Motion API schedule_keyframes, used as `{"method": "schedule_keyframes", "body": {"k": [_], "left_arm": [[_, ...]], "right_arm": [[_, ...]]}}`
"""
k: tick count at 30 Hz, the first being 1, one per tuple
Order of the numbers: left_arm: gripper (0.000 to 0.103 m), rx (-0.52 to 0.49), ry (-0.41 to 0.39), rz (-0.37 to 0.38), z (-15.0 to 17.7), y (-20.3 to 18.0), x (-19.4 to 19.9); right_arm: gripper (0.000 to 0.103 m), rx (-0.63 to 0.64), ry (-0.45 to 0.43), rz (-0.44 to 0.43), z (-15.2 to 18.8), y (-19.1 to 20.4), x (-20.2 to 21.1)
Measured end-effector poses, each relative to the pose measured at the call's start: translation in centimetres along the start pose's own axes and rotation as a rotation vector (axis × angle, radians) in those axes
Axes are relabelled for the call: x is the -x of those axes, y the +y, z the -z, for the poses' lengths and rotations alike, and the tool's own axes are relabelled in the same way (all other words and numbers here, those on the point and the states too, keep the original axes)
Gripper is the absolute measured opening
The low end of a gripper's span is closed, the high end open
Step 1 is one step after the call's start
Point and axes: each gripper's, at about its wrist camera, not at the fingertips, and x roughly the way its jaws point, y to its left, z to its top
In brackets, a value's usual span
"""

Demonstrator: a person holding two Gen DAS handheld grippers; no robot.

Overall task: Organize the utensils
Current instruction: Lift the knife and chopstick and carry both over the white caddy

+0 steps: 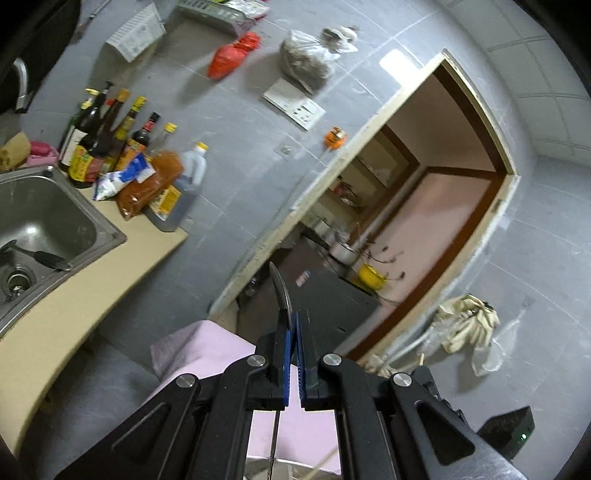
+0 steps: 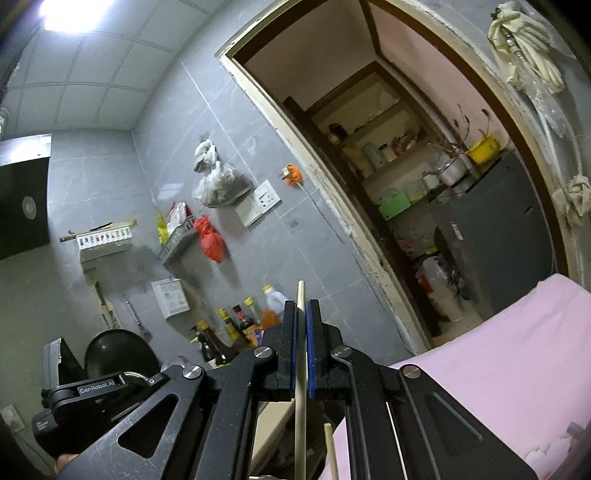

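1. Left gripper [image 1: 294, 325] – jaws clamped narrow on a spoon [image 1: 281, 295]; the curved metal end sticks up past the blue pads [image 1: 284, 354], the thin handle runs back down between the arms. Spoon is my best read – it shows edge-on.
2. Right gripper [image 2: 303, 314] – jaws pinched on a chopstick [image 2: 301, 295]; the pale stick passes between the pads and out both ends, tip just above the fingertips. A second stick [image 2: 330, 446] shows low in the right wrist view, loose, not in the jaws.
3. Pink cloth [image 1: 199, 347] lies just under and behind both grippers.
4. Left of it, a beige counter [image 1: 110, 266] with a steel sink [image 1: 48, 218]; a dark utensil [image 1: 40, 256] lies in the basin beside the drain.
5. Bottles [image 1: 110, 133] and packets crowd the counter's back corner, against the grey tile wall [image 1: 229, 122].
6. On the wall: red bag [image 1: 231, 55], clear bag [image 1: 306, 55], socket plate [image 1: 295, 105], white rack [image 1: 135, 35].
7. Farthest – a doorway [image 1: 424, 206] into a pink-walled room holding a pot [image 1: 343, 253] and a yellow tub [image 1: 371, 275].
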Motion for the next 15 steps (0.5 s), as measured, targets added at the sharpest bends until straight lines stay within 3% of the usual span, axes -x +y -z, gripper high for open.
{"method": "schedule_keyframes", "body": {"k": [8,15], "left_arm": [[0.003,-0.047,-0.079,-0.080,2.0,0.8,-0.3],[0.003,-0.089,-0.078,-0.098,2.9,0.4,-0.3]], "right_arm": [[0.004,0.047,-0.099,0.091,1.5,0.4,0.0],[0.004,0.115,-0.184,0.119,0.3,1.8,1.2]]}}
